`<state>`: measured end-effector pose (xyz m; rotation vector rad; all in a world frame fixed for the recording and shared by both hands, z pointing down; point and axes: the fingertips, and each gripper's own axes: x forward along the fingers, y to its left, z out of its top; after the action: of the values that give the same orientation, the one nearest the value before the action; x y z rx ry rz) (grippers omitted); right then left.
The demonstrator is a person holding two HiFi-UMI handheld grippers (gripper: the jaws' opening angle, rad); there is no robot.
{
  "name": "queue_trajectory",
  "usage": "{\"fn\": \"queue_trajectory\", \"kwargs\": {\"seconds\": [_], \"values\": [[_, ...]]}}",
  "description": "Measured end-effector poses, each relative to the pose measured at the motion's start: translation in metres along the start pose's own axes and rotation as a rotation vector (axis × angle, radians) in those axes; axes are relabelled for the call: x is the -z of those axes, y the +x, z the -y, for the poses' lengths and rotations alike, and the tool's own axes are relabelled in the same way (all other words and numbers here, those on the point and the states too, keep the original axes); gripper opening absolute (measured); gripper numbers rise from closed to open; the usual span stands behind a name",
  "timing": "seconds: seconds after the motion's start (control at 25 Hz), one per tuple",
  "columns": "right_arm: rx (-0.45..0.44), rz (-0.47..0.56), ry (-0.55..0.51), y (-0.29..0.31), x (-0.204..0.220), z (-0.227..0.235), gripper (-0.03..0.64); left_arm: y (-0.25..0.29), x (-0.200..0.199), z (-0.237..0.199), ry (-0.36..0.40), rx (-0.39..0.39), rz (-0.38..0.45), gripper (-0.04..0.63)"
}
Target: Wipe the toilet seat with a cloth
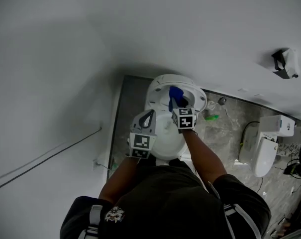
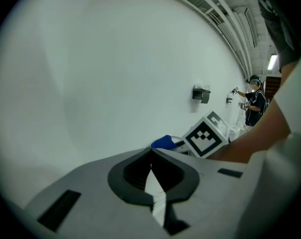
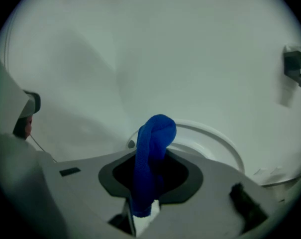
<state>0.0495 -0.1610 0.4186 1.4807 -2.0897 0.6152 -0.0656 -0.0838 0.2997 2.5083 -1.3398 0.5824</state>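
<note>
The smooth white wall fills most of your head view. Below it runs a grey, stone-veined floor. The glossy white toilet, rounded and oval, stands at 12 o'clock from your chest. A second toilet sits out at 3 o'clock.

Your right gripper reaches over the bowl's far rim, jaws clamped on the cloth. Your left gripper hangs just beside it at 9 o'clock, over the near rim, jaws pressed together on nothing.

The right gripper view alone shows the grip. The cloth is a bright blue, knitted roll standing up between the dark pads of the right gripper, and its folded top bulges past the tips. The toilet's curved rim lies behind it. Whether the cloth touches the rim, no view settles.

Only the left gripper view shows that gripper's pads meeting in a thin seam. It also shows the cloth at 1 o'clock and a distant person at 3 o'clock.
</note>
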Motion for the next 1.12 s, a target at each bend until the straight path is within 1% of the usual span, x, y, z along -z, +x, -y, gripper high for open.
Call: {"fn": "queue_trajectory", "kwargs": {"seconds": [0.12, 0.36, 0.52, 0.64, 0.88, 1.12], "values": [[0.028, -0.017, 0.058, 0.010, 0.001, 0.011, 0.095, 0.004, 0.006, -0.002, -0.003, 0.015, -0.019, 0.009], [0.088, -0.035, 0.074, 0.008, 0.003, 0.037, 0.095, 0.014, 0.018, 0.000, -0.010, 0.029, -0.046, 0.009], [0.124, -0.025, 0.098, -0.001, 0.007, 0.053, 0.095, 0.019, 0.029, 0.008, -0.013, 0.045, -0.073, 0.009], [0.148, -0.025, 0.116, -0.006, 0.015, 0.070, 0.094, 0.024, 0.035, 0.017, -0.013, 0.061, -0.083, 0.009], [0.203, -0.059, 0.129, -0.016, 0.044, 0.096, 0.094, 0.031, 0.046, 0.040, 0.002, 0.107, -0.109, 0.009], [0.235, -0.093, 0.131, -0.019, 0.067, 0.117, 0.095, 0.044, 0.050, 0.050, 0.009, 0.121, -0.121, 0.009]]}}
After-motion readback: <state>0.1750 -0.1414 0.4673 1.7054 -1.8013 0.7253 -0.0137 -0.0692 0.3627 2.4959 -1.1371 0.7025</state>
